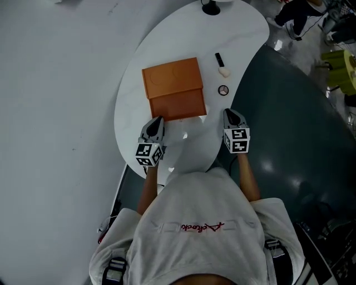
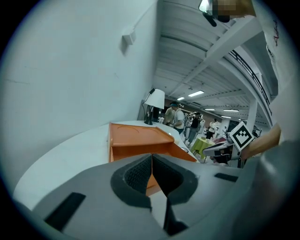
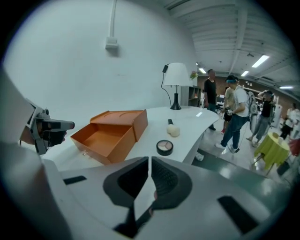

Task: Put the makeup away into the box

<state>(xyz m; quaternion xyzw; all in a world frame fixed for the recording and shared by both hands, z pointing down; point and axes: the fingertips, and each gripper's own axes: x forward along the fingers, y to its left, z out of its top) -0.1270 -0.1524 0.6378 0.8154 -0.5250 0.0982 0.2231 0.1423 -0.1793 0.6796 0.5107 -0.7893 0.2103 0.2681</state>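
**A:** How do the tools stand?

**B:** Both are clenched on nothing. The left gripper (image 1: 157, 120) has its pads together with nothing between them, and so does the right gripper (image 1: 230, 113). That makes two grippers, both low over the near end of the white table (image 1: 167, 39).

**A:** What is nearest the left one?

**B:** The orange box (image 1: 173, 89), one only, at its 12 o'clock and just beside the tips. I cannot tell whether they touch. Its open tray faces the person and the closed part lies behind.

**A:** And the right one?

**B:** It sits at the table's near right edge, where the top curves inward. Dark floor (image 1: 289, 122) lies from its 1 to its 5 o'clock. At its 12 o'clock lies one round compact (image 1: 223, 90), close to that edge. Beyond the compact lies one brush (image 1: 222, 64) with a black handle. Both are outside the box, at the box's 3 o'clock.

**A:** Is there room to move?

**B:** There is a bare strip of tabletop between the box and the compact, and bare top between the two grippers. The table's left edge runs along a pale wall (image 2: 70, 70). One lamp (image 1: 211, 6) stands at the far end, well apart from the rest.

**A:** Is anyone about?

**B:** Several people (image 3: 234, 112) stand past the far end.
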